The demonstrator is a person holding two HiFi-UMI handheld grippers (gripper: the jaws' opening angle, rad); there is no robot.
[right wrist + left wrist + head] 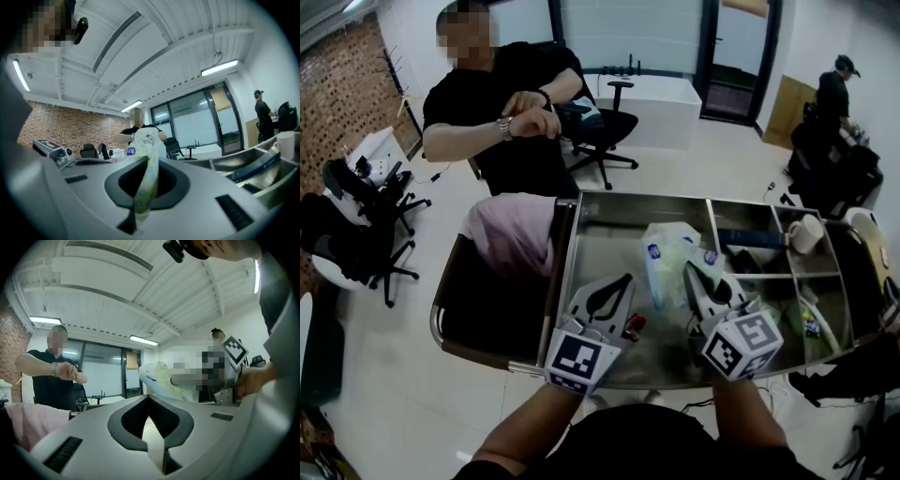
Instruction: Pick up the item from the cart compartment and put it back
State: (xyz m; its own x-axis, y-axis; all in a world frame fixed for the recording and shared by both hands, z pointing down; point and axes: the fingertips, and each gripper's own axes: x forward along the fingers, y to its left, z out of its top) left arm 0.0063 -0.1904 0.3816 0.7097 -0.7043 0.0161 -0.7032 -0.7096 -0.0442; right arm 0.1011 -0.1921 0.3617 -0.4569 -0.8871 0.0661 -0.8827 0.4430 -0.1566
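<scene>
Right tongs (148,161) clamp a plastic packet (664,258); left tongs (149,399) closed, empty. Only head view shows red object (634,326), 7 o'clock from packet.

in the head view the left forearm (517,427) and right forearm (752,412) enter from six o'clock, the left gripper (622,282) aimed toward one o'clock with jaws together and empty, the right gripper (691,274) toward eleven o'clock, jaws pinched on the soft packet (666,253).

I'm in an office: swivel chairs (602,141) and a white desk (652,103) far off, glass doors (197,126), brick wall (337,89) left.
</scene>
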